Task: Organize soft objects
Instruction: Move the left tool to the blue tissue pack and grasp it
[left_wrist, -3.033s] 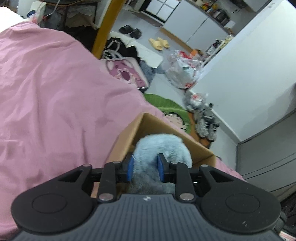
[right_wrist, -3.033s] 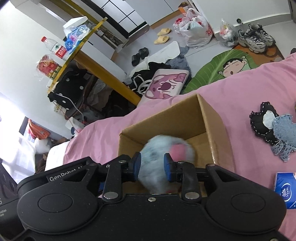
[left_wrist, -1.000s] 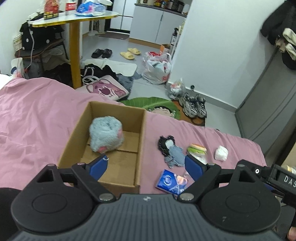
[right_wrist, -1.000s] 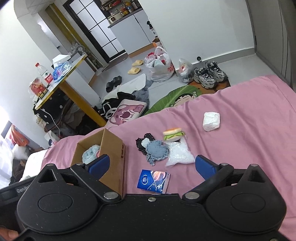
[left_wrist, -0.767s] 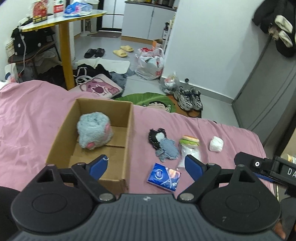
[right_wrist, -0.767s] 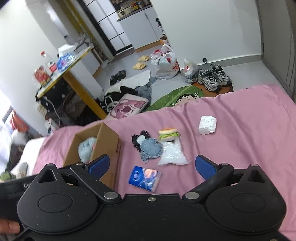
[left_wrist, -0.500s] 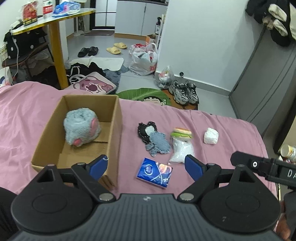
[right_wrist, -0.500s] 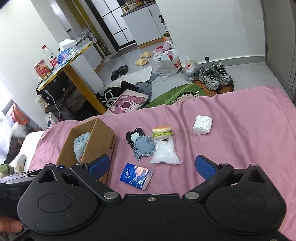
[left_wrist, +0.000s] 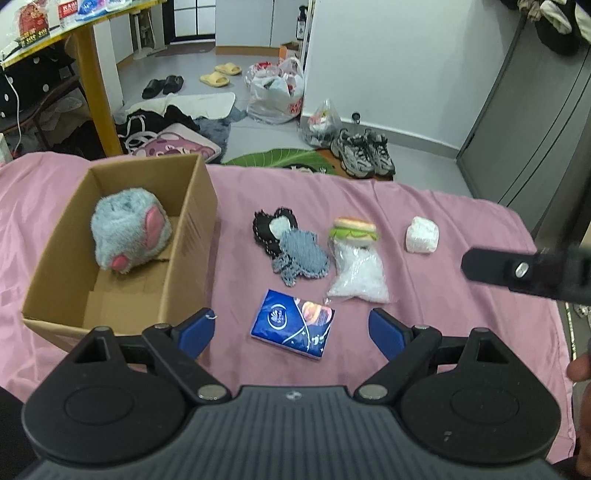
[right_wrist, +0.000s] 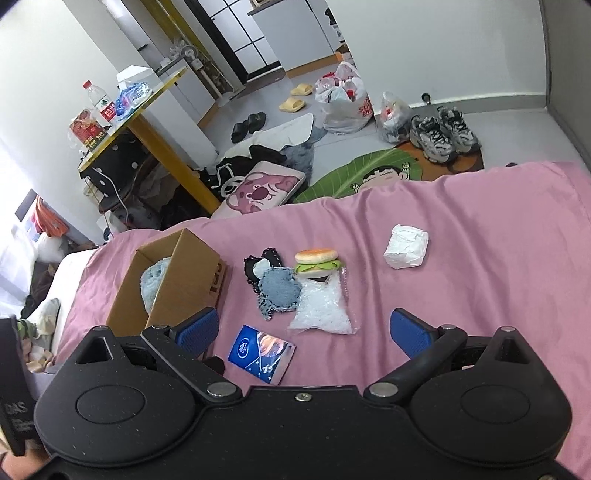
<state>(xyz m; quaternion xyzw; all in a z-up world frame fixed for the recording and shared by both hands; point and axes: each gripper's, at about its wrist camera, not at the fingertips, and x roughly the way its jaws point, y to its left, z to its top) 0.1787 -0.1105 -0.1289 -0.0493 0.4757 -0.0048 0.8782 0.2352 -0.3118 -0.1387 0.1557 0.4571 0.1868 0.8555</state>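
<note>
I hold my left hand-held gripper (left_wrist: 291, 330) and right hand-held gripper (right_wrist: 304, 328) wide apart and empty above the bed (left_wrist: 443, 295). The grey plush toy (left_wrist: 129, 229) lies inside the cardboard box (left_wrist: 192, 236). The burger toy (left_wrist: 354, 229) rests on the slippery plastic bag (left_wrist: 356, 277); I think a grasp there may catch both.

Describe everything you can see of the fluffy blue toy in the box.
The fluffy blue plush toy is a rounded lump of pale blue-grey fur with pink patches, one larger on its side and one smaller near the bottom. It rests on the floor of the open cardboard box, toward the far end, near or against the left wall. In the right wrist view only its top shows above the box rim. No gripper touches it.
</note>
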